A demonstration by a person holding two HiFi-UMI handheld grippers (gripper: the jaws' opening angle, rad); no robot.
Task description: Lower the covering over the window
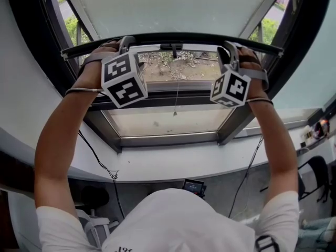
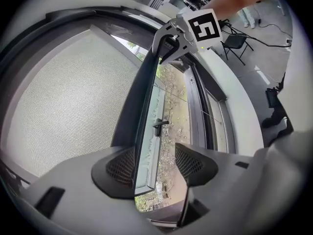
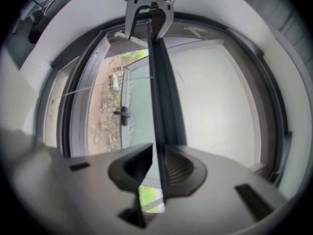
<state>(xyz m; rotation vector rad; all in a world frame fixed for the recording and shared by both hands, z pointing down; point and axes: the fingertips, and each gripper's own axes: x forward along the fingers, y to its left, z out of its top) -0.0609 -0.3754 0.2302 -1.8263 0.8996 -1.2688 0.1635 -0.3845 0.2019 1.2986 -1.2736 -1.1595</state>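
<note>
arms [image 1: 58,135] raised, right gripper [image 3: 156,166] jaws clamping blind bar [image 1: 173,37], left gripper [image 2: 154,166] jaws wide around it

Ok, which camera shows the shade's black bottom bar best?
The head view: the bottom bar shows end to end across the window. Both gripper views look along it, foreshortened, from between their jaws.

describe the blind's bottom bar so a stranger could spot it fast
Look at the window ahead, with a pale mesh blind covering its upper part. Along the blind's lower edge runs the bottom bar. It is the slim black bar that edges the fabric, above the heavier frame rails fixed round the glass.
</note>
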